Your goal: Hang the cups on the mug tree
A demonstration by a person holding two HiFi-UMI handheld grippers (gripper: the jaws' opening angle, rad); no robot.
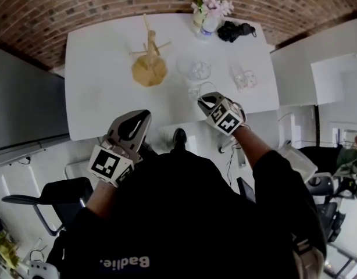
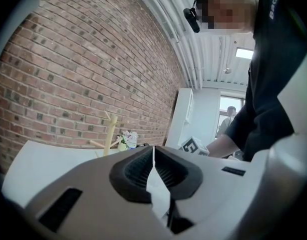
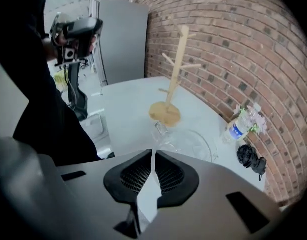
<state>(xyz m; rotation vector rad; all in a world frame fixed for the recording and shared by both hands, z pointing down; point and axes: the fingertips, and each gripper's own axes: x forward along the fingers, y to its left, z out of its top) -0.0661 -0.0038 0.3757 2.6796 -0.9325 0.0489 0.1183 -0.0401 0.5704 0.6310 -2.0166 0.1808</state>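
The wooden mug tree (image 1: 148,57) stands bare on the white table (image 1: 103,92), and shows upright in the right gripper view (image 3: 174,74). Three clear glass cups are on the table. One (image 1: 200,70) sits right of the tree, another (image 1: 243,79) near the right edge. The third (image 1: 196,90) lies at the front edge, and my right gripper (image 1: 203,99) is shut on its handle (image 3: 161,129), with the cup body (image 3: 188,144) just beyond the jaw tips. My left gripper (image 1: 138,118) hangs below the table's front edge, shut (image 2: 153,149) and holding nothing.
A bottle with flowers (image 1: 209,13) and a black bundle (image 1: 234,31) sit at the table's far edge against the brick wall. A black chair (image 1: 50,196) stands at the lower left. A second white table (image 1: 318,68) adjoins on the right.
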